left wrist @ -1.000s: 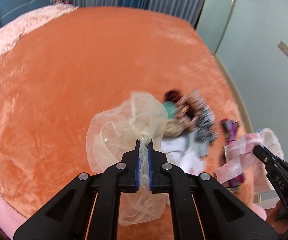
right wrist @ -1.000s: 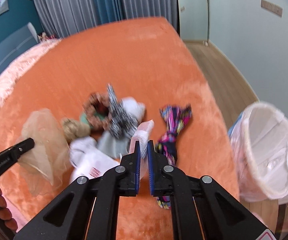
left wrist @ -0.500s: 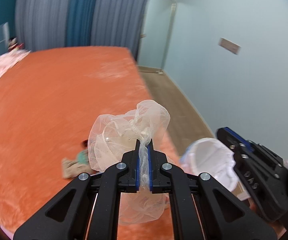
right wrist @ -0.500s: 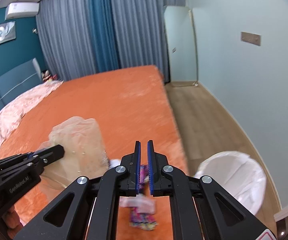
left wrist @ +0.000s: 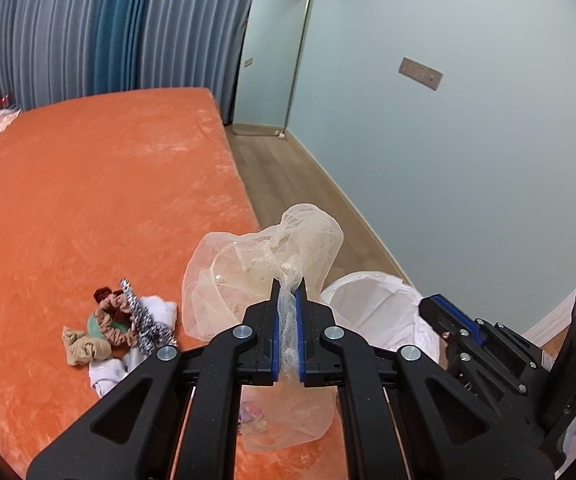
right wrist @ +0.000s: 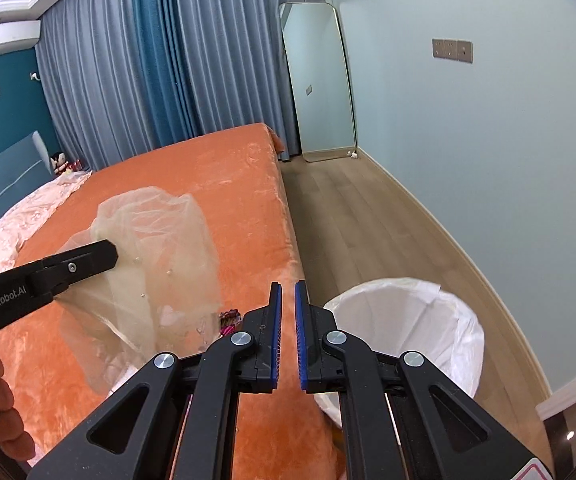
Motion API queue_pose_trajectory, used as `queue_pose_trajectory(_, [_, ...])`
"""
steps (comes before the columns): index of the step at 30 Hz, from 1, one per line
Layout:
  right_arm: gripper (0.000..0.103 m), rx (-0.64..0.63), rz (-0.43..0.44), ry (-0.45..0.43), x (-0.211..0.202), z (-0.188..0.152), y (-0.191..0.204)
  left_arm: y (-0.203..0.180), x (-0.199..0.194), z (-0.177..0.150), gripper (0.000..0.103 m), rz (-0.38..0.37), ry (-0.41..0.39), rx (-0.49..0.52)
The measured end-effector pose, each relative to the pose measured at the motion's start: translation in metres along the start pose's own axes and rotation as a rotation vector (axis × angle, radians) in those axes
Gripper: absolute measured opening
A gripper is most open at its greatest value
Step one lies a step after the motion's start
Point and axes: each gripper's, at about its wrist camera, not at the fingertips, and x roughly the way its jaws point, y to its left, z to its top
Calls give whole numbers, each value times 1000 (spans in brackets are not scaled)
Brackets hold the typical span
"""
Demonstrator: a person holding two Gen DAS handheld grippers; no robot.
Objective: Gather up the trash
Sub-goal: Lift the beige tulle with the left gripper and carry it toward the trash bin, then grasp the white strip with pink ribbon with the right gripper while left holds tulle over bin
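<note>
My left gripper point(left wrist: 287, 292) is shut on a cream mesh net point(left wrist: 263, 264) and holds it up over the bed's right edge, just left of the white-lined trash bin point(left wrist: 372, 308). The net also shows in the right wrist view point(right wrist: 159, 264), pinched by the left gripper point(right wrist: 113, 256). My right gripper point(right wrist: 288, 292) is slightly open and holds nothing, beside the bin point(right wrist: 408, 320) on the floor. A pile of scrunchies and cloth scraps point(left wrist: 123, 324) lies on the orange bed point(left wrist: 87, 200).
A colourful wrapper point(right wrist: 229, 318) lies at the bed's edge. A mirror point(right wrist: 320, 80) leans on the far wall. Wooden floor point(right wrist: 368, 220) runs between bed and wall. A pink blanket point(right wrist: 19, 216) lies at the bed's left. Curtains hang behind.
Both grippers rose and swung right toward the bin. My right gripper no longer holds the pink-white scrap it held a second ago. My left gripper keeps the net.
</note>
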Motion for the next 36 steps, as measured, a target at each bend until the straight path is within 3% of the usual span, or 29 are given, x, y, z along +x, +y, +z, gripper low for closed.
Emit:
queue_pose_trajectory(6, [6, -6, 19, 25, 8, -11, 0, 8, -1, -3, 5, 33, -7, -19])
queue_pose_trajectory(9, [27, -35, 32, 58, 19, -22, 8, 21, -3, -8, 5, 78, -18, -30])
queue_pose_trajectory(10, [41, -40, 46, 75, 25, -29, 13, 26, -4, -9, 5, 92, -19, -39])
queue_pose_trajectory(12, [53, -43, 70, 104, 36, -43, 23, 39, -3, -15, 6, 111, -9, -65])
queue_pose_trajectory(15, [58, -55, 112, 176, 62, -66, 42, 60, -1, -25, 6, 153, 6, -92])
queue_pose_trajectory(25, [57, -67, 169, 333, 150, -117, 85, 110, 12, -51, 6, 243, 56, -119])
queue_pose_trajectory(27, [52, -58, 174, 363, 165, -123, 86, 117, 15, -54, 6, 246, 66, -124])
queue_pose_trajectory(29, [31, -58, 176, 387, 176, -128, 87, 123, 17, -56, 6, 248, 73, -130])
queue_pose_trajectory(32, [11, -45, 171, 395, 182, -129, 83, 129, 22, -59, 6, 254, 86, -141])
queue_pose_trajectory(36, [6, -23, 180, 371, 171, -117, 73, 130, 24, -58, 6, 251, 88, -144])
